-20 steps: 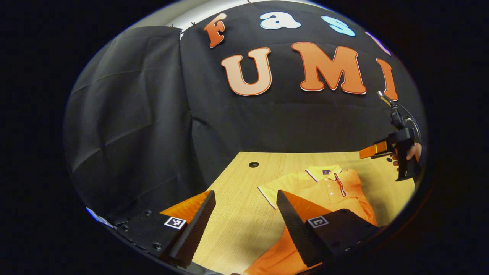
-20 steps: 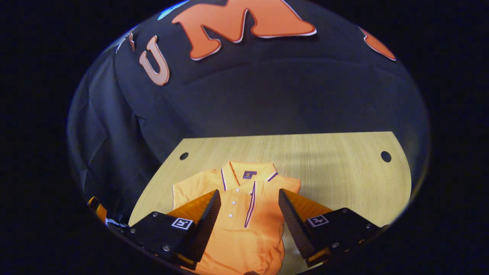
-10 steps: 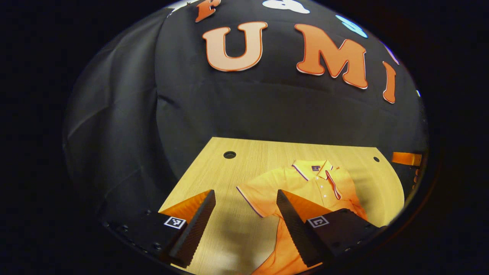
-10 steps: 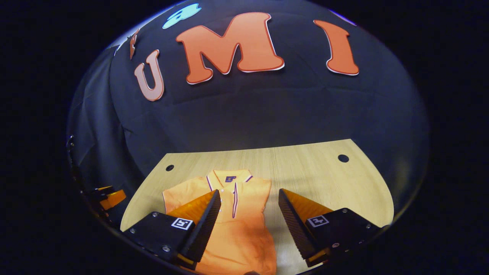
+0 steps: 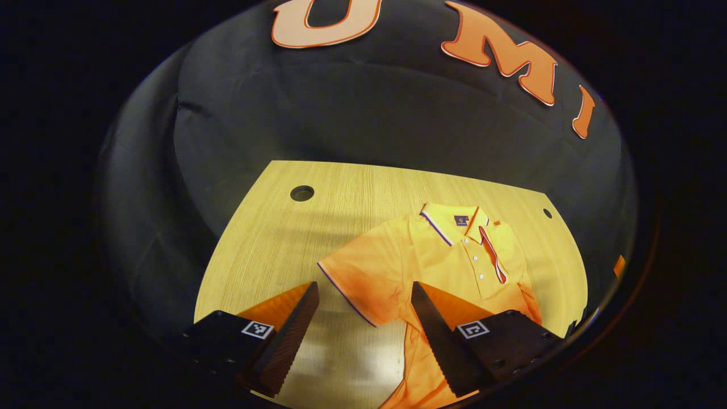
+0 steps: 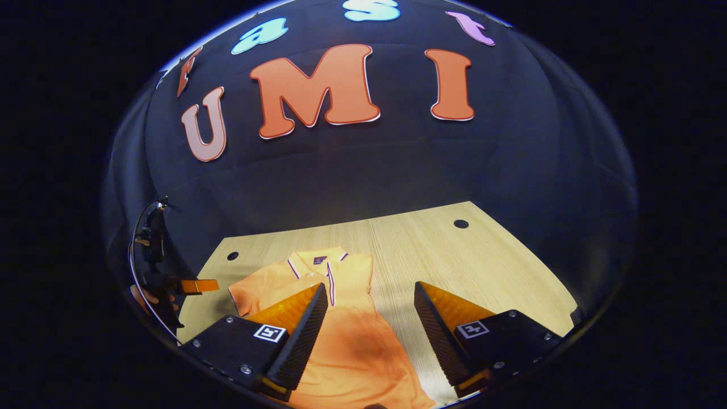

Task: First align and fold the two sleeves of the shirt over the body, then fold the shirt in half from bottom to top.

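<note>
Left gripper view: left gripper (image 5: 363, 332) hangs with jaws spread, empty, above the shirt's spread sleeve (image 5: 363, 278); orange shirt (image 5: 448, 255) lies flat on the table (image 5: 272, 238), likely for a sleeve pinch.

Right gripper view: right gripper (image 6: 369, 335) also spread and empty, over the shirt's right edge.

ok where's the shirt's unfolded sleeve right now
In the left gripper view the sleeve lies flat on the wooden table, spread out from the left of the shirt, just ahead of the open left gripper.
</note>
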Action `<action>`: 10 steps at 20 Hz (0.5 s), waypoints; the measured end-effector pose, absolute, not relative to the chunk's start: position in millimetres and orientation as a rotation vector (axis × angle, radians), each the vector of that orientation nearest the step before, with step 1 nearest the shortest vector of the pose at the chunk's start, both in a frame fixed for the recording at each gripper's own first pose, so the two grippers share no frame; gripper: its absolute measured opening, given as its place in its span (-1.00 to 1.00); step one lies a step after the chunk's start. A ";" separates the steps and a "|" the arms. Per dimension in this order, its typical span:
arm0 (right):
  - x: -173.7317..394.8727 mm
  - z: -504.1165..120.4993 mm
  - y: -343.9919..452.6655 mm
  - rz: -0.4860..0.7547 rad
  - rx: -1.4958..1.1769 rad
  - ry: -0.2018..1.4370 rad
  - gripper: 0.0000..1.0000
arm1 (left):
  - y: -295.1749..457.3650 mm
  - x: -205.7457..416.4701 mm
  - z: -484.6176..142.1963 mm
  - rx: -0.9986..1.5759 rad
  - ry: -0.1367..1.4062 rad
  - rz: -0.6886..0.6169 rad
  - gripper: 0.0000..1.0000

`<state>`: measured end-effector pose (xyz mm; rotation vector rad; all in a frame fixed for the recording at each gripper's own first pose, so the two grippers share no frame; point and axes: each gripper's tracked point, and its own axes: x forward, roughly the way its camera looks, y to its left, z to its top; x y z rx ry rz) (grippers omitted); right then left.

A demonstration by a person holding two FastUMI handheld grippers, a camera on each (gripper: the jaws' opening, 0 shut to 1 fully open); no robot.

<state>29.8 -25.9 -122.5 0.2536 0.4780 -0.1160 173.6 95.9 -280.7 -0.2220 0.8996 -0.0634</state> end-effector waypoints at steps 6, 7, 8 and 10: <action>-28.1 -112.4 -39.7 -0.250 0.241 0.434 0.87 | 97.9 189.0 -319.1 -0.247 1.053 -0.059 0.88; -36.2 -107.8 -44.6 -0.274 0.230 0.423 0.87 | 97.9 188.4 -324.4 -0.255 1.090 -0.060 0.89; -44.2 -103.7 -48.8 -0.301 0.213 0.409 0.87 | 96.1 189.5 -330.7 -0.267 1.119 -0.063 0.88; -58.0 -96.6 -54.7 -0.346 0.181 0.387 0.87 | 92.9 188.9 -347.6 -0.282 1.201 -0.050 0.89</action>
